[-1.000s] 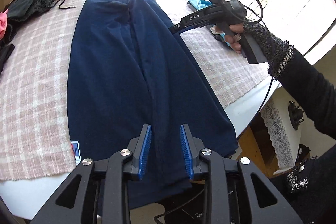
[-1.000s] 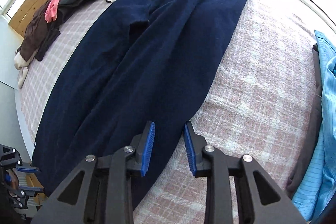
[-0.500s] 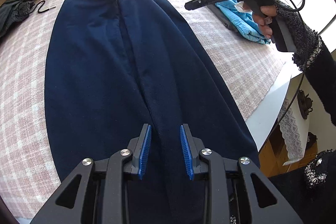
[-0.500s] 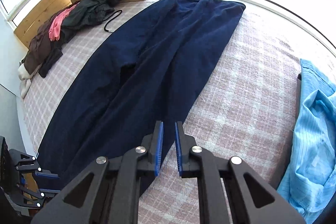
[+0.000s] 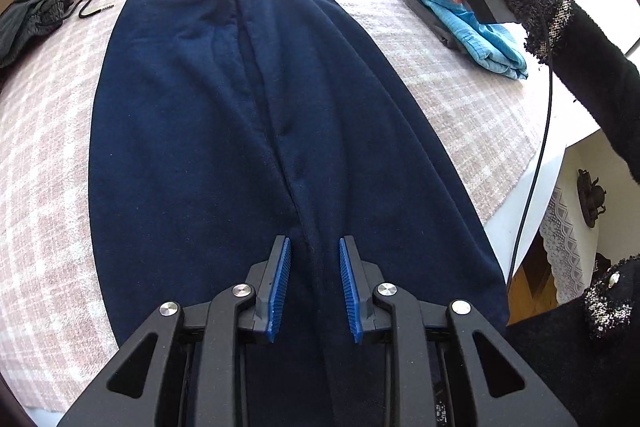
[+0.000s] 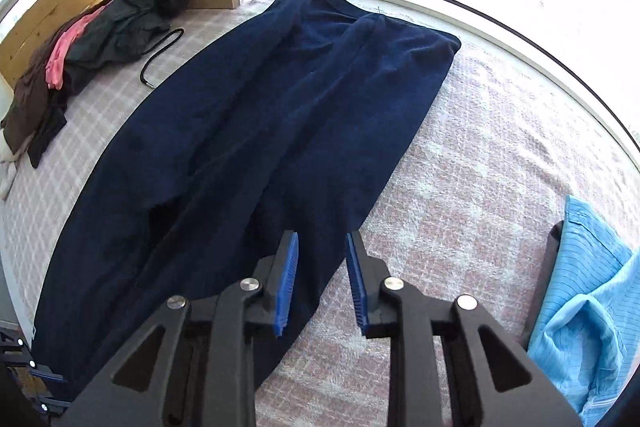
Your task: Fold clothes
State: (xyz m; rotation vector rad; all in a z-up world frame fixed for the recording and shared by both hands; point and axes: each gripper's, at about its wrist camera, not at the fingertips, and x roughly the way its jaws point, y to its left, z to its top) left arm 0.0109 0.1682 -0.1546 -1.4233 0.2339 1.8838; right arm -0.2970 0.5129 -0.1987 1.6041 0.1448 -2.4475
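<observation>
On the checked desk (image 5: 44,155) navy trousers (image 5: 224,131) lie full length, unfolded; folding has not begun. Both the left hand-held gripper (image 5: 312,287) and right hand-held gripper (image 6: 322,281), its jaws just widened, hover open and empty.

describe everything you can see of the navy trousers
The navy trousers are dark blue, of soft fleece-like fabric, laid lengthwise on the pink checked cloth, legs side by side, a seam line between them. One end reaches the window side; the near end hangs past the table edge. Mostly flat, a few wrinkles. Neither gripper grips them.
</observation>
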